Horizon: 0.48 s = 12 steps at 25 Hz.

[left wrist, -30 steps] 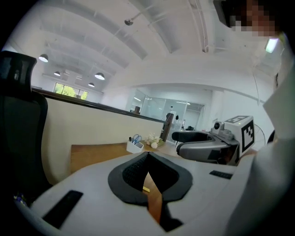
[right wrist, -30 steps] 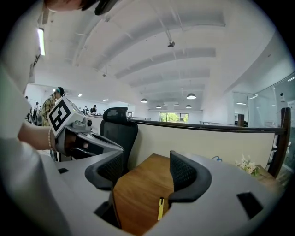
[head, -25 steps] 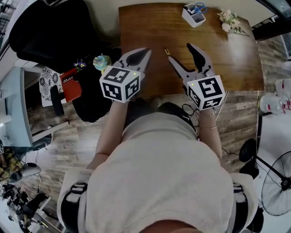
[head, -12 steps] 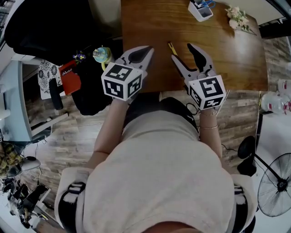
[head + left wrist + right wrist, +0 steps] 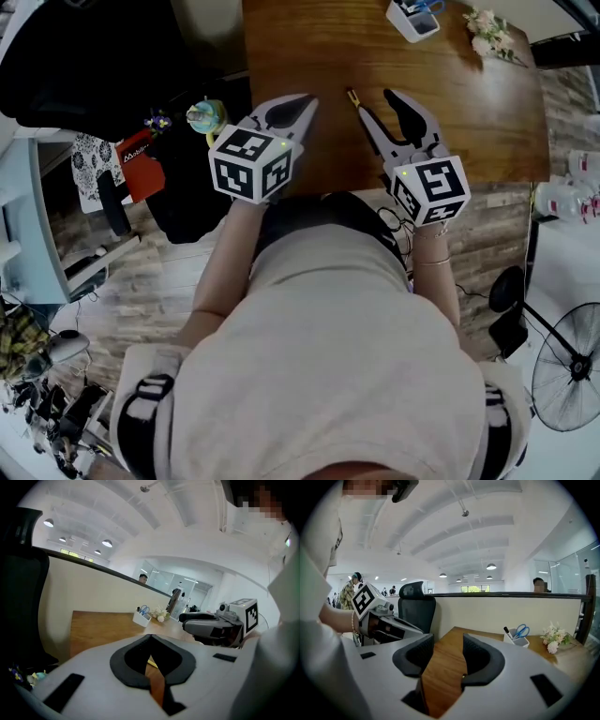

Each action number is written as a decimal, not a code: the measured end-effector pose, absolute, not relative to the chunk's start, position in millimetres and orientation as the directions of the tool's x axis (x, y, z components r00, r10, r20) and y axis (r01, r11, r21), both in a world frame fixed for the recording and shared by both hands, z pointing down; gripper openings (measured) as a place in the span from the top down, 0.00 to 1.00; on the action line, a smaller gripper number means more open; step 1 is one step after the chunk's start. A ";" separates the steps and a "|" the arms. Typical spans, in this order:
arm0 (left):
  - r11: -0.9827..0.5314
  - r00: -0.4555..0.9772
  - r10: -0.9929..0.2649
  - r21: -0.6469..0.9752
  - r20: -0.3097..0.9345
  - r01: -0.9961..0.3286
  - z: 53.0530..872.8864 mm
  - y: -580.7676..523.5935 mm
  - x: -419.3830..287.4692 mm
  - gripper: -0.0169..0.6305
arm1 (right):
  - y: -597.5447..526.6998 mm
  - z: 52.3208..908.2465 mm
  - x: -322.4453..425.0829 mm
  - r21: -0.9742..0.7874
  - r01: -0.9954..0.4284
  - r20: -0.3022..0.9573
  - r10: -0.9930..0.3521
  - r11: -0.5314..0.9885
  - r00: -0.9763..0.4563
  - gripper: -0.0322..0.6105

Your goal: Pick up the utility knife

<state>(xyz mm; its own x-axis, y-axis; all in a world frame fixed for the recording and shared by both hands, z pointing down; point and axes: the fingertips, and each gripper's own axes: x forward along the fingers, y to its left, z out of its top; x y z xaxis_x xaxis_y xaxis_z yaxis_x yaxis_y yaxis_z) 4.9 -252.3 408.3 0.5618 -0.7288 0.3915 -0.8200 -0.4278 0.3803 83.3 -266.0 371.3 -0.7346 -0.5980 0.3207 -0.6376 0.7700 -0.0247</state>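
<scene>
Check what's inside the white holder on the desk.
Blue-handled scissors and a black-tipped pen stick out of the white holder. Its wall hides their lower ends and anything lying at the bottom.

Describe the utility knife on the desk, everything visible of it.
The utility knife is a small, slim, yellowish bar, too small to show blade or slider. It lies flat and slanted on the wooden table. The right gripper, jaws open and empty though they have just been closing, hovers with one tip close beside it; only the table seems to touch it.
</scene>
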 end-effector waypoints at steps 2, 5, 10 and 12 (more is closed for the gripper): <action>-0.428 0.565 -0.723 0.384 0.397 -0.818 410.8 -253.9 4.7 0.95 | -266.9 375.6 81.3 -0.021 -0.634 0.339 -0.591 0.773 -0.732 0.63; -0.434 0.576 -0.711 0.392 0.403 -0.811 416.6 -255.4 8.9 0.95 | -271.5 383.9 79.7 -0.011 -0.629 0.364 -0.583 0.777 -0.726 0.63; -0.456 0.581 -0.684 0.363 0.441 -0.813 439.6 -253.9 15.5 0.95 | -279.1 400.5 82.0 -0.019 -0.640 0.404 -0.580 0.768 -0.707 0.65; -0.467 0.582 -0.666 0.347 0.467 -0.813 452.7 -253.0 15.4 0.95 | -282.2 408.2 83.9 -0.029 -0.648 0.421 -0.578 0.761 -0.699 0.66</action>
<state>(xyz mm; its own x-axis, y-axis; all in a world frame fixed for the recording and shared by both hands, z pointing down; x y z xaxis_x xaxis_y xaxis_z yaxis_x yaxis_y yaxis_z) 15.4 -253.0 452.7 0.5816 -0.6661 0.4670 -0.8134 -0.4671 0.3468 83.9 -282.2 408.2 -0.6986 -0.5784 0.4212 -0.6478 0.7613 -0.0289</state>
